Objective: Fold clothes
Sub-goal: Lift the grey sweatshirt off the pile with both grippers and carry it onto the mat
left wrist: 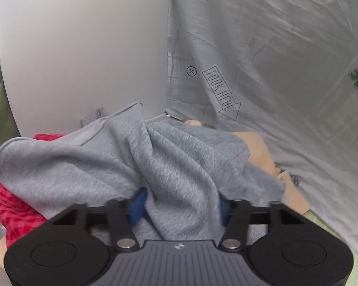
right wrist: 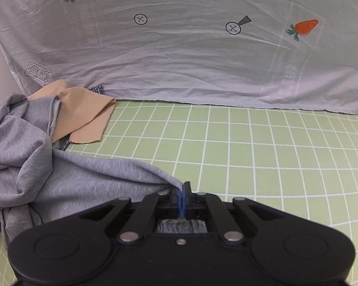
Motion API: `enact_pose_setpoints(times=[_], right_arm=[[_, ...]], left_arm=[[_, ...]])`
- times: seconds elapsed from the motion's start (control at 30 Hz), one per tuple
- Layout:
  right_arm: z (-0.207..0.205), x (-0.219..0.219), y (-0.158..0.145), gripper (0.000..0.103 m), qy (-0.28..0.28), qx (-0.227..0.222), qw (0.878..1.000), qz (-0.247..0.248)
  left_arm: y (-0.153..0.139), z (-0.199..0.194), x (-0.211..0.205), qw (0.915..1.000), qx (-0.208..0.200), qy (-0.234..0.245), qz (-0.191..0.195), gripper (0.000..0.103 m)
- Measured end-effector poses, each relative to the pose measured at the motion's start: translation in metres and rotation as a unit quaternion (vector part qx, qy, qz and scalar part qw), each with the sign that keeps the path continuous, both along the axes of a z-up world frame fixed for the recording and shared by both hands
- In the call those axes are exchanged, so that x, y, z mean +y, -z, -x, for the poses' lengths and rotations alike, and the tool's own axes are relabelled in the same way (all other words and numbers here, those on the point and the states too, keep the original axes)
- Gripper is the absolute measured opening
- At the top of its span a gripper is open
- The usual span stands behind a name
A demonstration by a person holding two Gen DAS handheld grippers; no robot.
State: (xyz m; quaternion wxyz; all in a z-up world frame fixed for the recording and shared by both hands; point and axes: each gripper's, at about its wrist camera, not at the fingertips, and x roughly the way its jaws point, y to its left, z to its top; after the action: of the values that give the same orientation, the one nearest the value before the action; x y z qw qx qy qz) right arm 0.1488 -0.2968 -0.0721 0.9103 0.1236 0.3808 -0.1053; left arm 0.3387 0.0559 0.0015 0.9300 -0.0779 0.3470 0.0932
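A: Left wrist view. The left gripper [left wrist: 180,205] is seen partly open, blue pads [left wrist: 138,208] set either side of a thick bunch of the grey fleecy knit garment [left wrist: 88,166]. Cloth is bulging between the jaws; a grip on it is judged, though firm pad contact cannot be fully confirmed. The gripper is pitched downward into the heap.

B: What is under it?

A: A red checked cloth [left wrist: 14,211] and a tan smooth cloth [left wrist: 255,147], both partly covered by the grey garment. A white rounded panel [left wrist: 83,47] is seen behind, with a pale grey printed sheet [left wrist: 274,47] to its right.

B: Right wrist view?

A: The right gripper [right wrist: 183,191] is closed tight on a corner of the grey garment [right wrist: 66,178], which is pulled into a point at the pads. The gripper is angled down, low over the green gridded mat [right wrist: 250,147]. The garment's bulk is piled at the left, touching the tan cloth [right wrist: 88,116].

B: Step?

A: Judged early: the garment is being drawn out of the heap, nothing folded yet. Next, it needs to be lifted clear of the other cloths and spread flat on the mat; both holds must be kept.
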Motion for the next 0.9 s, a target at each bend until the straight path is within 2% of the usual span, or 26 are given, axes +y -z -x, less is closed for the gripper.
enact_pose_setpoints(times=[0.1, 0.2, 0.33, 0.53, 0.8, 0.9], right_arm=[[0.000, 0.001, 0.001, 0.002, 0.002, 0.001, 1.000, 0.001], [0.002, 0.000, -0.001, 0.002, 0.004, -0.005, 1.000, 0.003], [0.008, -0.001, -0.008, 0.002, 0.011, -0.022, 1.000, 0.008], [0.024, -0.008, -0.026, 0.002, 0.026, -0.055, 0.998, 0.012], [0.058, -0.034, -0.053, 0.002, 0.071, -0.099, 0.993, 0.004], [0.075, -0.049, -0.064, 0.001, 0.095, -0.118, 0.988, 0.001]], left_arm=[[-0.002, 0.003, 0.004, 0.9999, -0.008, 0.011, 0.005, 0.018], [-0.009, 0.007, 0.006, 0.9996, -0.019, 0.020, 0.010, 0.014], [-0.023, 0.017, 0.003, 0.9985, -0.041, 0.035, 0.004, 0.013], [-0.061, 0.037, -0.006, 0.9941, -0.093, 0.056, -0.002, 0.012], [-0.117, 0.075, -0.028, 0.9807, -0.167, 0.101, -0.007, 0.012], [-0.132, 0.092, -0.036, 0.9769, -0.180, 0.113, 0.019, 0.012]])
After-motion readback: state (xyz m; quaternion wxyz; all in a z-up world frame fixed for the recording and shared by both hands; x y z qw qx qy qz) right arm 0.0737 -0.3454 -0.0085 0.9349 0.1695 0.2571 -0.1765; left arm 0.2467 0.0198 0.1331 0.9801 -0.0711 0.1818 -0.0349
